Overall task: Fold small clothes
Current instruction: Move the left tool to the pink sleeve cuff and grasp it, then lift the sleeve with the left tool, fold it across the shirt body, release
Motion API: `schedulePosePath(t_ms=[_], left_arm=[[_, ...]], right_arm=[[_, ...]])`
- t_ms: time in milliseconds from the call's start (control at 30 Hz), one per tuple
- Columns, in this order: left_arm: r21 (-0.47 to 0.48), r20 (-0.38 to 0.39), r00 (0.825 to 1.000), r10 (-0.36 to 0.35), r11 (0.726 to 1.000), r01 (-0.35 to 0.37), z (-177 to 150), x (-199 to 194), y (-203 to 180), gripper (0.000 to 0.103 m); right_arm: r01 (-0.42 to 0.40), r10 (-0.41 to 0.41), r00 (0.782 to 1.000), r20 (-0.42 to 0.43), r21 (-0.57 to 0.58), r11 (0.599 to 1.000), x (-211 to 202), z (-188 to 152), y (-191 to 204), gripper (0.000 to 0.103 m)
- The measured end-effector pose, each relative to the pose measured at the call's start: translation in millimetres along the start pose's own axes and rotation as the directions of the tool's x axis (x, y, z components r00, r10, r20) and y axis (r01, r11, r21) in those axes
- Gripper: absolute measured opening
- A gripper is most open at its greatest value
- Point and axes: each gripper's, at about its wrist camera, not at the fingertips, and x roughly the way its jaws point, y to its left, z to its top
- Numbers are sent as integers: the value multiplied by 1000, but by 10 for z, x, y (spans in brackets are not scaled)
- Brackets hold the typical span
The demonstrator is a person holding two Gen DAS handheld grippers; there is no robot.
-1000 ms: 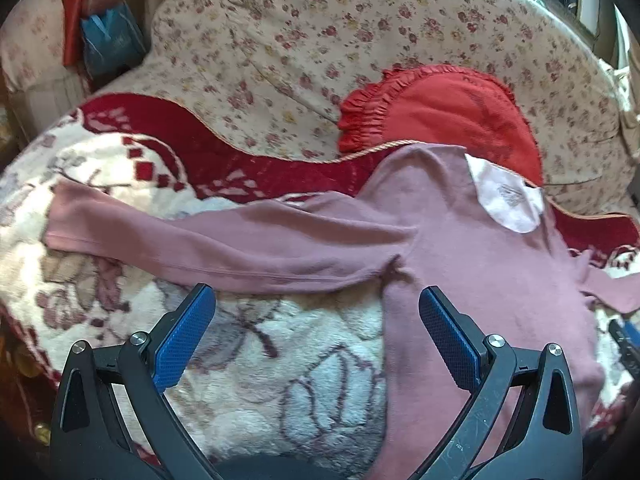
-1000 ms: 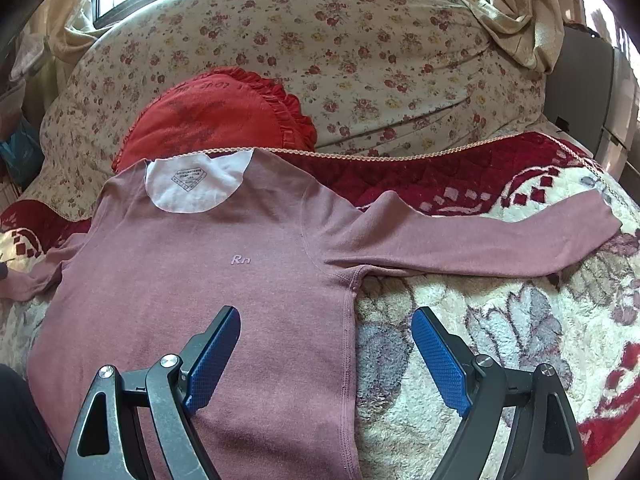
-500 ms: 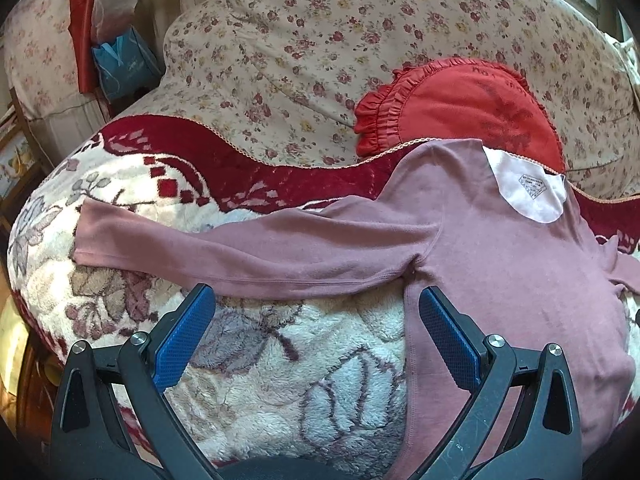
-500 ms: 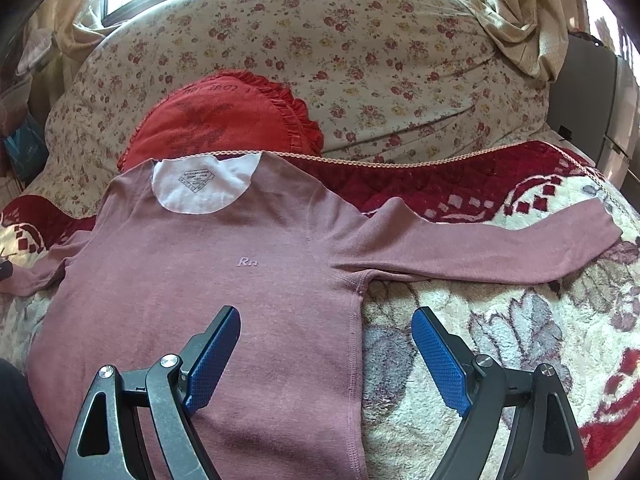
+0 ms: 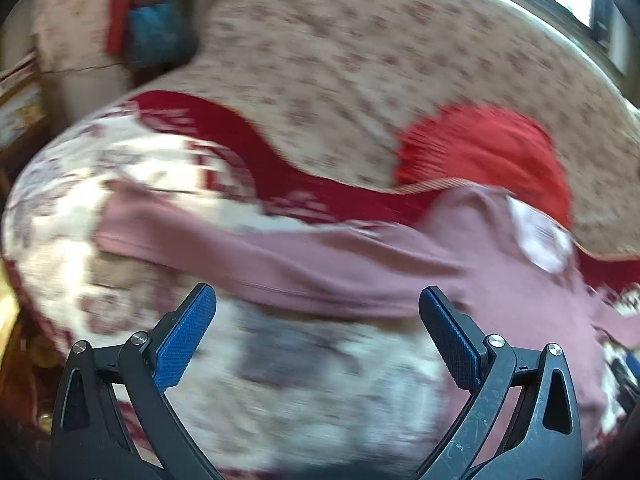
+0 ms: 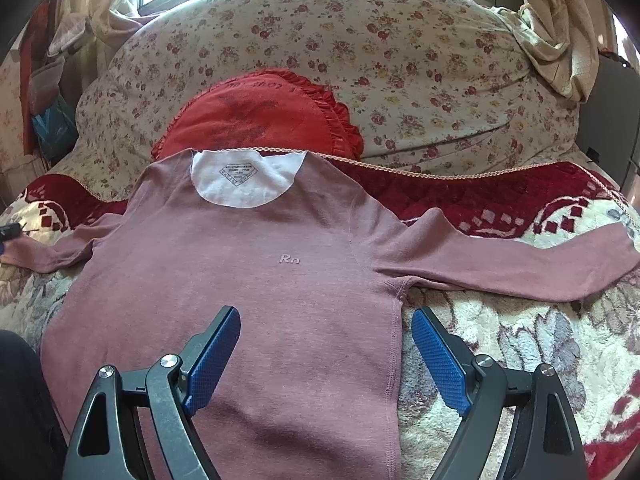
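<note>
A dusty-pink long-sleeved shirt (image 6: 256, 280) lies flat, face up, on a plush floral blanket, both sleeves spread out sideways and the white neck lining at the far end. My right gripper (image 6: 326, 344) is open and empty, hovering over the shirt's right side seam below the armpit. The right sleeve (image 6: 500, 260) stretches off to the right. In the blurred left wrist view, my left gripper (image 5: 318, 328) is open and empty, just in front of the left sleeve (image 5: 280, 260). The shirt's body (image 5: 528, 300) lies to its right.
A red ruffled cushion (image 6: 256, 116) leans against the floral sofa back (image 6: 360, 52) behind the collar. The cream and red blanket (image 6: 520, 344) covers the seat. A blue bag (image 5: 158, 38) and clutter stand beyond the left armrest. A dark shape (image 6: 24, 408) sits bottom left.
The left gripper has swung, blurring its view, and the sleeve now sits closer to its fingers. The right gripper has crept slightly forward over the shirt. Both stay open.
</note>
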Motion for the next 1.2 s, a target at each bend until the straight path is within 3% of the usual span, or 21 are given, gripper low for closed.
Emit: schedulePosePath(t_ms=[133,233,333,400,467,600,733,800,900,967,1067,1133,1200], left_arm=[[-67,-48,999,4,998,-7,18,195,718,102],[-174,-85,996,-25,985,10,-9,374,1285,102],[-331,-82,986,-147,937,112,-79,505,1752,102],[-404,-41,961,-274,884,235,-94,563,1888,102],[-441,-5,936,-353,840,314,-78,611,1946,102],[-481,22,920,-391,803,353,32,732,2010,102],[-547,100,901,-422,733,404,110,726,2144,102],[-561,122,904,-410,723,404,133,728,2169,101],[-561,132,927,-351,745,362,115,671,2156,79],[-562,106,944,-312,764,316,120,695,2148,48],[-577,76,968,-239,781,239,103,729,2164,20],[-579,60,979,-195,792,193,75,736,2174,6],[-573,33,988,-150,807,142,58,757,2164,2]], right_arm=[[0,0,1000,-2,27,1000,1,-6,-53,86],[0,0,1000,-2,31,1000,-6,-11,-64,86],[1,-1,1000,-4,25,1000,-5,-11,-61,86],[7,-6,1000,-8,16,1000,6,-17,-48,86],[13,-13,1000,-15,7,1000,25,-21,-29,86],[26,-26,999,-24,-11,1000,54,-28,13,86],[32,-32,999,-24,-19,999,59,-30,31,86],[33,-33,999,-25,-20,999,58,-30,34,86],[33,-34,999,-25,-22,999,58,-30,41,86],[32,-33,999,-25,-22,999,59,-29,42,86],[32,-33,999,-26,-23,999,63,-29,44,86],[34,-34,999,-25,-23,999,61,-28,45,86],[32,-33,999,-26,-22,999,62,-29,45,86]])
